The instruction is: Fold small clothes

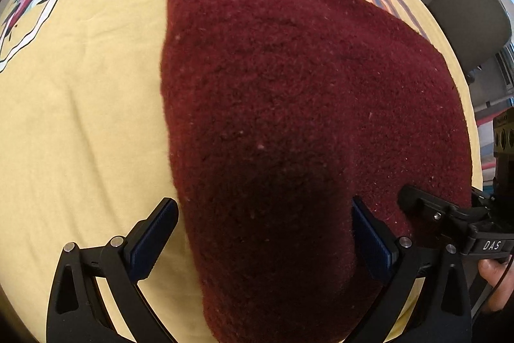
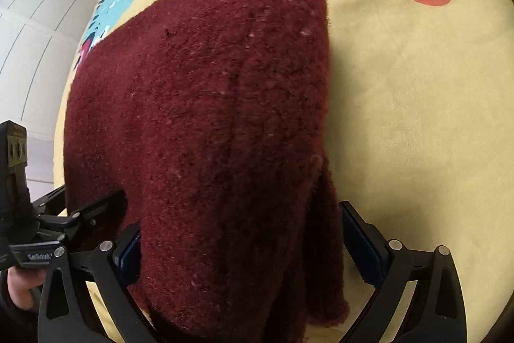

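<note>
One maroon garment (image 1: 289, 118), two spread tools.

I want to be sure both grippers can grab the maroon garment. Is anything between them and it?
Nothing visible: the maroon knit garment already lies between the open fingers of the left gripper and the right gripper.

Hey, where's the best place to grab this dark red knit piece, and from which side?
Take the maroon knit garment by its near edge, coming in low from the person's side. That edge already runs between the open jaws of the left gripper and the right gripper, one toward each corner. The rest lies flat on the yellow printed sheet, so only the edges give a pinchable lip.
</note>
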A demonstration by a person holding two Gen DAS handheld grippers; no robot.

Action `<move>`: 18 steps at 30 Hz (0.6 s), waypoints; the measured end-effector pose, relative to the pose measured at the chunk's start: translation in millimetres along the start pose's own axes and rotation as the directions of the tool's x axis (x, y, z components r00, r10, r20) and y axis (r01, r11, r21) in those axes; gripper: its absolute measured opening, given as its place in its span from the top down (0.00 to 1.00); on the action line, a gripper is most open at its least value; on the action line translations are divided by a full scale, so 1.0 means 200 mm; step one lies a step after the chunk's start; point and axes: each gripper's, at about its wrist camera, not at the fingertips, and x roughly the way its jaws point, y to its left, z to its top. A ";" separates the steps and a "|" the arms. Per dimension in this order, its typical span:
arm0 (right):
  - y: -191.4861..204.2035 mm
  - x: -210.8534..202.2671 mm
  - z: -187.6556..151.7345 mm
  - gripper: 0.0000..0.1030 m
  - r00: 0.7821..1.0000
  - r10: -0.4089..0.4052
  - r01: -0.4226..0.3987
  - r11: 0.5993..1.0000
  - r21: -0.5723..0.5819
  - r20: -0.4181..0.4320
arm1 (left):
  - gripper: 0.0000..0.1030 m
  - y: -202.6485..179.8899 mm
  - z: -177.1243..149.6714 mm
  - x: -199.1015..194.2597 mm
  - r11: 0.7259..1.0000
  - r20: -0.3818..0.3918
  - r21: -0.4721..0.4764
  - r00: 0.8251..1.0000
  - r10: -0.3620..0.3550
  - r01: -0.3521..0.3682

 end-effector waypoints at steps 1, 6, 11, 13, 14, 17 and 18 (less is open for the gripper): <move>0.01 -0.01 0.00 0.21 1.000 0.028 -0.028 1.000 0.009 -0.001 | 0.07 0.00 0.00 0.00 1.000 0.005 0.011 1.000 -0.006 0.006; 0.07 -0.06 -0.01 0.41 1.000 -0.016 0.016 1.000 -0.007 0.015 | 0.32 -0.03 -0.01 -0.03 0.998 0.027 0.050 0.999 -0.028 0.027; 0.16 -0.16 -0.02 0.60 0.997 -0.058 0.060 0.998 -0.035 0.059 | 0.55 -0.02 -0.01 -0.12 0.995 0.063 0.079 0.996 -0.064 0.059; 0.19 -0.22 -0.03 0.61 0.996 -0.024 0.029 0.999 -0.045 0.090 | 0.58 -0.01 -0.01 -0.20 0.993 0.086 0.094 0.993 -0.083 0.075; 0.24 -0.25 -0.03 0.62 0.994 -0.028 0.035 0.997 -0.066 0.101 | 0.59 0.00 -0.01 -0.24 0.991 0.098 0.105 0.990 -0.099 0.088; 0.36 -0.33 -0.03 0.63 0.991 -0.005 0.020 0.994 -0.106 0.132 | 0.59 0.08 -0.01 -0.39 0.986 0.146 0.127 0.981 -0.125 0.107; 0.39 -0.36 -0.03 0.63 0.989 0.009 0.008 0.993 -0.114 0.146 | 0.59 0.12 -0.01 -0.45 0.985 0.164 0.132 0.977 -0.134 0.113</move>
